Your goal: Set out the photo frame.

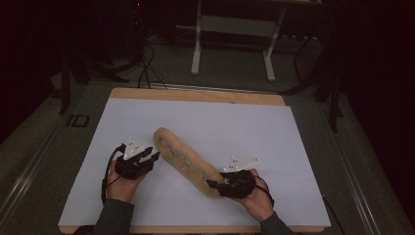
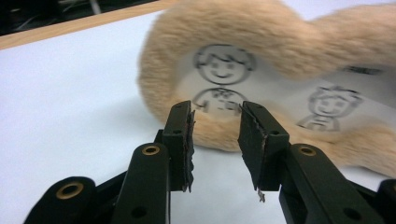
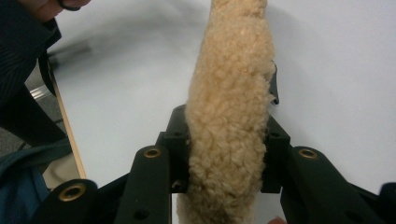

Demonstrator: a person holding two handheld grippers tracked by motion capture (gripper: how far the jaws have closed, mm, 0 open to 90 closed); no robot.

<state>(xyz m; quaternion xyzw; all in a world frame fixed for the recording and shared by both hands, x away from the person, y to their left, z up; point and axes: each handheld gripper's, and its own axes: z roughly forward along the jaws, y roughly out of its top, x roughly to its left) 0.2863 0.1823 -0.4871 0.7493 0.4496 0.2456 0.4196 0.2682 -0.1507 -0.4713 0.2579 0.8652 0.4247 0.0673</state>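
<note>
Lying slantwise across the near half of the table [image 1: 205,117], a tan plush pouch [image 1: 186,161] with cartoon-figure print is seen. Its end nearest the front edge is clamped between the jaws of the right gripper [image 3: 226,154]. The left gripper [image 2: 215,140] is held released just beside the pouch's far end, not touching it.

At twelve o'clock I see a white frame stand [image 1: 234,36] on the floor beyond my counter [image 1: 195,117], with black cables [image 1: 147,68] at eleven.
</note>
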